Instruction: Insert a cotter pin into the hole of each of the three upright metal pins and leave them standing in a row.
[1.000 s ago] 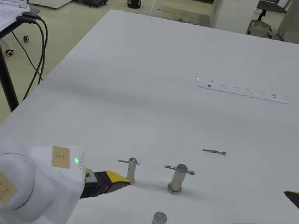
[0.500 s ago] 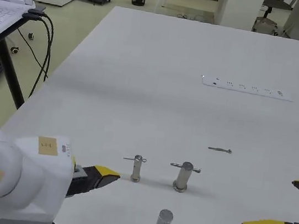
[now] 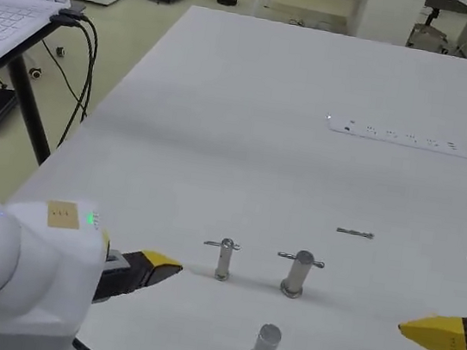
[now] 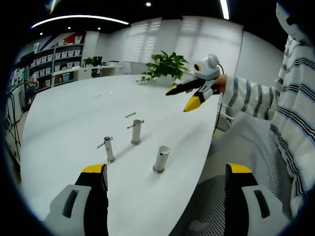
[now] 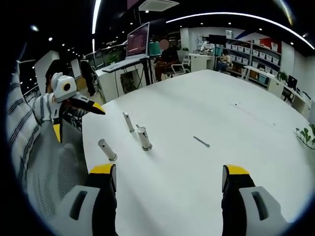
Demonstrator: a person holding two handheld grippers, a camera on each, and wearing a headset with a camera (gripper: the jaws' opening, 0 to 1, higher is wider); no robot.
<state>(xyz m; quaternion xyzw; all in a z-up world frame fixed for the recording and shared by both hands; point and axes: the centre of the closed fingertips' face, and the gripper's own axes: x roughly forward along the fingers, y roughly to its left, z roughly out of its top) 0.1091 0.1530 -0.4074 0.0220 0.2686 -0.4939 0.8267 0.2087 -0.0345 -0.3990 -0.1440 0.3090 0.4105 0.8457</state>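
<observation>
left pin [image 3: 224, 259]: upright, lower centre of the head view, first cotter pin [image 3: 220, 245] crosswise near its top
middle pin [image 3: 296, 273]: upright just right of the left pin, second cotter pin [image 3: 302, 259] crosswise near its top
front pin [image 3: 263, 347]: upright at the bottom edge, below and between the other two, out of their line; its hole is too small for me to make out
loose cotter pin [image 3: 355, 233]: flat on the table [image 3: 223, 121], up and right of the middle pin, touching nothing
left gripper [image 4: 167, 169]: released, jaws spread wide, nothing between them; I see its yellow tip at the lower left of the head view, near the left pin but apart from it
right gripper [image 5: 169, 170]: released too, jaws wide and empty; yellow tips poke in at the right edge of the head view, well apart from the pins
power strip [image 3: 400, 137]: upper right of the head view
laptop [image 3: 3, 16]: upper left corner, screen lit, beside the table
</observation>
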